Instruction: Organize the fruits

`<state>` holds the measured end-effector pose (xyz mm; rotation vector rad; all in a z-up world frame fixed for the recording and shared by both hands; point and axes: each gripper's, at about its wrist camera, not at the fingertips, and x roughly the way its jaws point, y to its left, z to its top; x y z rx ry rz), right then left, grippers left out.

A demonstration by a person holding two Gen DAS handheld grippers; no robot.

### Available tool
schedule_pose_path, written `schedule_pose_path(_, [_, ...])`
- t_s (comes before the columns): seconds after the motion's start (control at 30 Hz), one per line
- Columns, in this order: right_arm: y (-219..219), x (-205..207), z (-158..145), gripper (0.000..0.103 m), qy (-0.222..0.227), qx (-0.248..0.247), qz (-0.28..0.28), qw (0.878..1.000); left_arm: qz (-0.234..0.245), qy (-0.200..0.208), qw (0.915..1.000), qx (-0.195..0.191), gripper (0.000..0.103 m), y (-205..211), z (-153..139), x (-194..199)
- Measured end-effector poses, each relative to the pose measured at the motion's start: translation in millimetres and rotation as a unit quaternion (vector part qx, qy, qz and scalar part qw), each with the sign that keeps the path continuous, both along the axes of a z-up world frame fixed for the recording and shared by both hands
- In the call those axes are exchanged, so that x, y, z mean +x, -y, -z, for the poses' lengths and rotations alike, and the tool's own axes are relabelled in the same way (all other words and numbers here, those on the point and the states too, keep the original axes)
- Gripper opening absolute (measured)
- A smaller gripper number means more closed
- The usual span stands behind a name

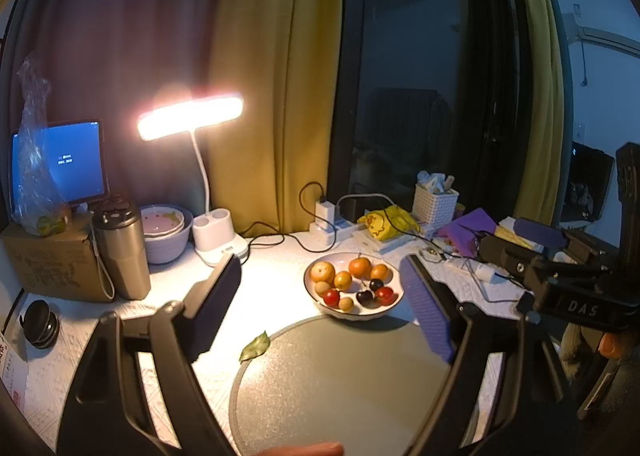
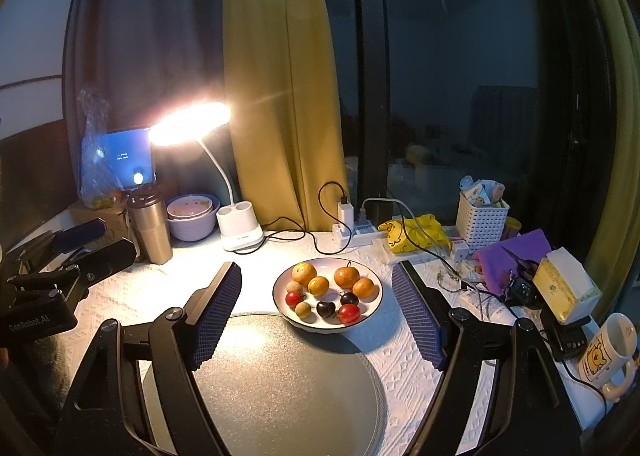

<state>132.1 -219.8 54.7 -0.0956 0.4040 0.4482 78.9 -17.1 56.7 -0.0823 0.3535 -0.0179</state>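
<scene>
Both grippers are held above a white textured table cover (image 2: 120, 296), with nothing between their fingers. In the left wrist view, the left gripper (image 1: 320, 304) has its jaws released and spread wide; its purple-padded fingers frame the centre of the frame. In the right wrist view, the right gripper (image 2: 316, 312) is likewise spread wide and grasps nothing. The fruit sits in a white bowl (image 2: 372, 306) with a dark rim, at frame centre in the right wrist view and slightly right of centre in the left wrist view (image 1: 312, 296). The bowl holds four oranges (image 2: 346, 277) along its far side, two red tomatoes (image 2: 349, 313), two dark cherries (image 2: 326, 309) and small tan round fruits (image 2: 303, 310) along its near side. The bowl stands just beyond a large grey round tray (image 2: 280, 388), which fills the lower centre of both views; whether the two touch cannot be told. A single green leaf (image 1: 255, 346) lies at the tray's left edge in the left wrist view. A lit desk lamp (image 2: 192, 123) stands at upper left of the bowl, beside a steel tumbler (image 2: 150, 228), stacked bowls (image 2: 192, 218) and a blue-lit tablet (image 2: 124, 160). At right are a white lattice basket (image 2: 482, 224), a yellow bag (image 2: 416, 238), a purple cloth (image 2: 516, 256) and a mug (image 2: 610, 350). A power strip (image 2: 352, 234) with cables lies behind the bowl.
</scene>
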Motion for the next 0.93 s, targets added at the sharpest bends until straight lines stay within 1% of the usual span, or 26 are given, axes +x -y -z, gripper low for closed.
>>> schedule_pose_path(0.8, [1,8,7,0.080,-0.005,-0.003,-0.001,1.000,0.000,0.000,1.0000,-0.001,0.082,-2,1,3])
schedule_pose_path(0.93, [1,9,7,0.080,-0.006,-0.003,-0.001,1.000,0.002,-0.009,1.0000,0.002,0.082,0,5,12])
